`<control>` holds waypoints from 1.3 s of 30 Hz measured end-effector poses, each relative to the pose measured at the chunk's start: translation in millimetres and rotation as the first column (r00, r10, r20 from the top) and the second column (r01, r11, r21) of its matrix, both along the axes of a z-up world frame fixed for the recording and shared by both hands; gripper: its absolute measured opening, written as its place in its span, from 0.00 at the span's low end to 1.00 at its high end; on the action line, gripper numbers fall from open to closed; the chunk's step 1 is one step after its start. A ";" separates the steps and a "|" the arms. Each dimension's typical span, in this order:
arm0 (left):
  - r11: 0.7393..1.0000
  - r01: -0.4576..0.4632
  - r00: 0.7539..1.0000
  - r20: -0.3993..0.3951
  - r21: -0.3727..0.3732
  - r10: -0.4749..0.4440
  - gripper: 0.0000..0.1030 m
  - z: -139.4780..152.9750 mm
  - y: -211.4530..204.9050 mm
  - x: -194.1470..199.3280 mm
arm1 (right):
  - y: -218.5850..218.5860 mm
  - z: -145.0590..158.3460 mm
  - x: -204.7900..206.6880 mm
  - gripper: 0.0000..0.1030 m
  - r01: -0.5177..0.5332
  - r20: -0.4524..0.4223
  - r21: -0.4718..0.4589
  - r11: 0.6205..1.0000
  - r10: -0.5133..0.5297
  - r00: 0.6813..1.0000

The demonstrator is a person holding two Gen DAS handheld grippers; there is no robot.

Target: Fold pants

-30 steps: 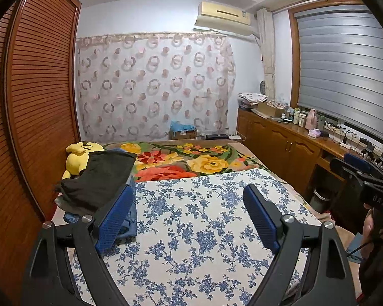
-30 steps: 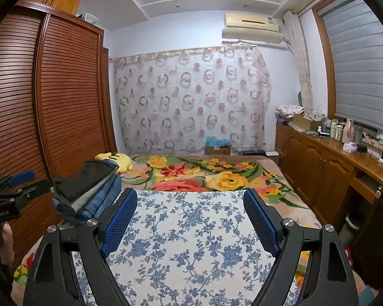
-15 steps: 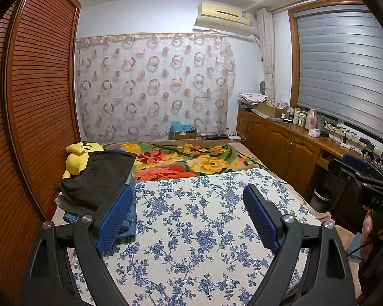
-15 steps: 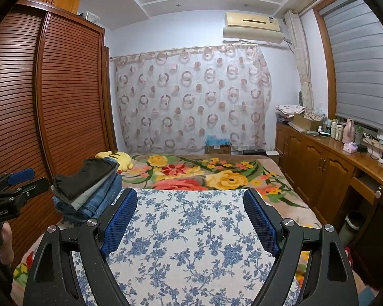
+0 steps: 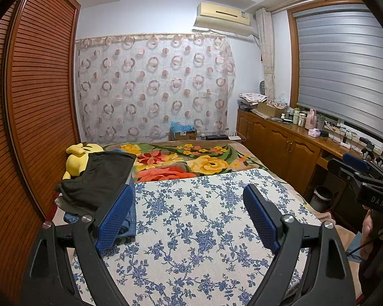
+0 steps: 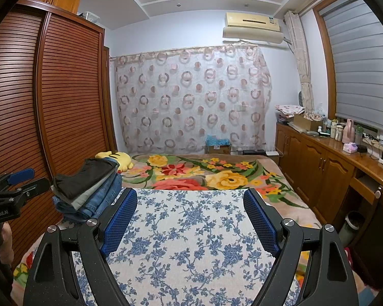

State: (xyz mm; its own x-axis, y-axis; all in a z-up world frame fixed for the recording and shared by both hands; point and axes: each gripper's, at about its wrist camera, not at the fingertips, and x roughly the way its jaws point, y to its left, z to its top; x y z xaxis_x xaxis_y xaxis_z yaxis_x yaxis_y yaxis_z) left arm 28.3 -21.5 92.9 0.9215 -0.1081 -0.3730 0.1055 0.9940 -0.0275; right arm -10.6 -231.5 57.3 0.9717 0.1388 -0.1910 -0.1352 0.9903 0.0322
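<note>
A stack of folded pants (image 6: pixel 89 188), black on top, grey and blue jeans below, sits at the left edge of the bed; it also shows in the left wrist view (image 5: pixel 99 181). My left gripper (image 5: pixel 189 216) is open and empty above the blue-flowered sheet (image 5: pixel 196 224), its left finger beside the stack. My right gripper (image 6: pixel 190 219) is open and empty over the same sheet (image 6: pixel 191 242). The right gripper's body shows at the right of the left wrist view (image 5: pixel 365 181), and the left gripper's body at the left of the right wrist view (image 6: pixel 10 191).
A flowered blanket (image 6: pixel 204 170) covers the far bed. A yellow plush toy (image 5: pixel 76 158) lies behind the stack. A slatted wardrobe (image 6: pixel 51 114) stands left. A wooden cabinet (image 6: pixel 332 165) with bottles runs along the right. A bin (image 5: pixel 324 196) stands on the floor.
Both grippers have drifted slightly; the view hardly shifts. Both stay open and empty, and the stack of pants has not moved.
</note>
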 end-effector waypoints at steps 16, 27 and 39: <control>1.000 -0.002 1.000 0.002 -0.001 0.002 0.86 -0.9 -1.1 -1.5 | -0.2 -0.5 0.0 0.84 -0.003 0.002 -0.003 1.000 0.003 1.000; 1.000 -0.003 1.000 0.002 0.000 0.003 0.86 -1.8 -1.3 -1.8 | 0.6 -0.8 -0.5 0.84 -0.003 0.002 -0.003 1.000 0.003 1.000; 1.000 -0.002 1.000 0.003 0.001 0.002 0.86 -2.4 -0.7 -2.4 | 1.3 -1.4 -1.0 0.84 -0.005 0.005 -0.003 1.000 0.005 1.000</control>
